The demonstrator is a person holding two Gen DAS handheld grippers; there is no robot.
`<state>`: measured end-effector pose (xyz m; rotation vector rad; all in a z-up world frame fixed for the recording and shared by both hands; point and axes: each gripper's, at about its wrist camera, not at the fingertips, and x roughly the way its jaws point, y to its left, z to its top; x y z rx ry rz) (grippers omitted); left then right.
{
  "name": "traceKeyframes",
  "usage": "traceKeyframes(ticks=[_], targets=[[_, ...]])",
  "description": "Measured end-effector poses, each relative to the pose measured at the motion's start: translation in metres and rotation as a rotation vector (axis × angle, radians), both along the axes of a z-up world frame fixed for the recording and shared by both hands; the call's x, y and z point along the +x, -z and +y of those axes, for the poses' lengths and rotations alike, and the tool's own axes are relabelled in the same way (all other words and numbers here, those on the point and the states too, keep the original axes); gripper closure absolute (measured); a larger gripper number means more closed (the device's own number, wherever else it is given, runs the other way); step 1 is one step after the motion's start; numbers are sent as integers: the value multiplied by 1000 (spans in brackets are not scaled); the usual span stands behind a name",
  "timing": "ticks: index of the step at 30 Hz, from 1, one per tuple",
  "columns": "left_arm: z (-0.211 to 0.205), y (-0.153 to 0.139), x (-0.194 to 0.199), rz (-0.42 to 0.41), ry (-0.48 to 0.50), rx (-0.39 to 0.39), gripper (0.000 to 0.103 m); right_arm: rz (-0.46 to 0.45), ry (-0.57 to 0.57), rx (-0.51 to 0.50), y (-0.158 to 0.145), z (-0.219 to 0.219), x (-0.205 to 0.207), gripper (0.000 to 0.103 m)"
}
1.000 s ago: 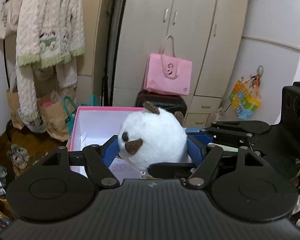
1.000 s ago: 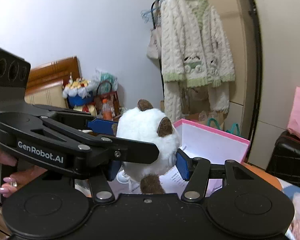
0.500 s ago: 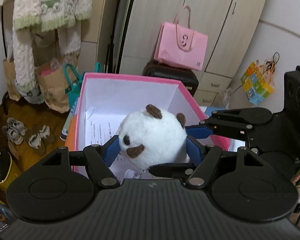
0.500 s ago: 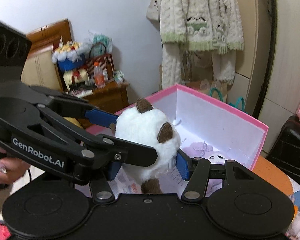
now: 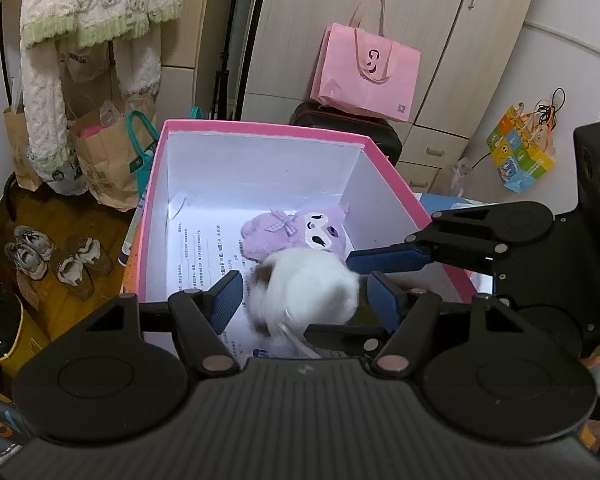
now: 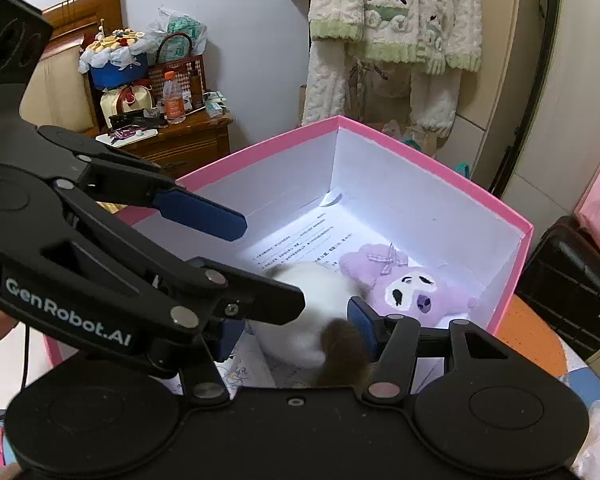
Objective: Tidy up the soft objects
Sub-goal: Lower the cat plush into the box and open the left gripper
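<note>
Saw a pink box [image 5: 260, 128] open at the top, white inside; found on its bottom a printed sheet [image 5: 204, 248], then a purple plush [image 5: 296, 234] lying near the far right wall, then the white plush [image 5: 304, 292] just beside it, blurred, low inside the box. Noted the left gripper [image 5: 305, 284] closing with the white plush between its fingers, the left pad not touching it; could not tell whether the right gripper [image 6: 292, 320] pressed on the same plush, as the left gripper covered one of its fingers. Saw behind the box a pale wardrobe [image 5: 420, 20], a hanging fleece garment [image 5: 92, 8], a black suitcase [image 5: 380, 132] with a pink bag [image 5: 364, 68] on it, brown paper bags [image 5: 100, 160], shoes [image 5: 32, 252]. Found an orange surface [image 6: 536, 340] beside the box and a wooden floor [image 5: 60, 220].
</note>
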<state>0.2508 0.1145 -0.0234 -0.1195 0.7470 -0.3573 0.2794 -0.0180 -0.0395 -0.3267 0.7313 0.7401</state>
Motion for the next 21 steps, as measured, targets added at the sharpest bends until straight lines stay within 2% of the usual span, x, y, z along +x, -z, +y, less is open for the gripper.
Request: traceKeyframes(ticks=[8, 15, 21], targets=[[-5, -20, -25, -51, 14, 48, 33, -19, 3, -2, -9, -9, -17, 40], [-8, -38, -51, -48, 52, 43, 32, -53, 5, 4, -21, -19, -41, 40], [-13, -56, -79, -70, 79, 70, 32, -95, 7, 6, -35, -31, -66, 38]])
